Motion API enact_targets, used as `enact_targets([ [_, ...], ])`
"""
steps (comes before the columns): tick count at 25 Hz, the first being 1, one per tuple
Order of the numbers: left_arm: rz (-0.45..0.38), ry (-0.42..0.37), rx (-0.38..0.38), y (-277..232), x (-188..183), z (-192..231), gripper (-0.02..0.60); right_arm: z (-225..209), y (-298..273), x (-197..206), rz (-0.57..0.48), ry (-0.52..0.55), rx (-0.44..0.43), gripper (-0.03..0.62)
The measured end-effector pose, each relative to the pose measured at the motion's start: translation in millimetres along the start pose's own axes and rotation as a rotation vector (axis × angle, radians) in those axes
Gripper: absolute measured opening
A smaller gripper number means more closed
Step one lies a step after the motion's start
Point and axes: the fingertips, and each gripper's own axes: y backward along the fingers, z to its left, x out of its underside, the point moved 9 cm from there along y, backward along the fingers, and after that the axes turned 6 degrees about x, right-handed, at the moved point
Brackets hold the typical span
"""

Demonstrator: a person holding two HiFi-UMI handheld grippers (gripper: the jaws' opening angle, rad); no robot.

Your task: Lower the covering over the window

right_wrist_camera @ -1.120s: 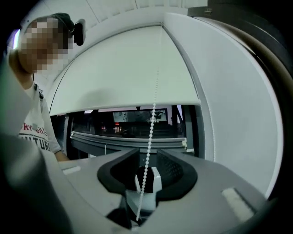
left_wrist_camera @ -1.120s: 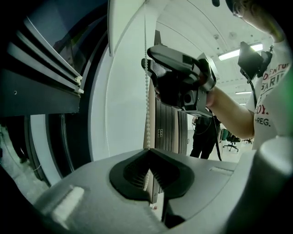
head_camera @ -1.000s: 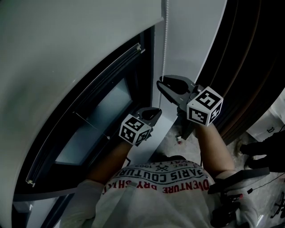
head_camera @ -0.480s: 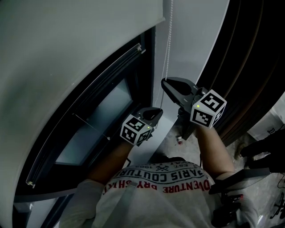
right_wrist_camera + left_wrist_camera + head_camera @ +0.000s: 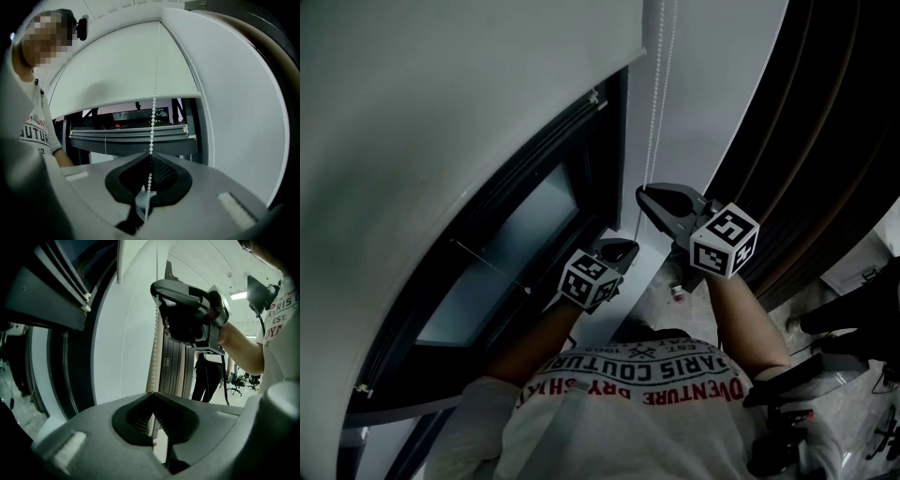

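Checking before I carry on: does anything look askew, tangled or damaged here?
Nothing stands out. The blind hangs evenly, and the bead chain runs straight into the right gripper, whose jaws have just closed on it. The left gripper grips it lower down.

The grey right gripper has just closed its jaws onto the white beaded pull cord; the cord runs up across the white fabric roller blind; below the blind's hem sits a dark window frame.
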Motion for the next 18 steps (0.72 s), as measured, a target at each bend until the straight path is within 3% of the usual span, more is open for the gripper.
enact_targets([
  [10,0.106,0.038,-0.040,-6,43,13,0.006,1,-5,50,0.077,-0.043,0.024,0.006],
  [18,0.282,0.093,-0.014,-12,105,1,0.008,9,-7,114,0.218,-0.079,0.033,0.006],
])
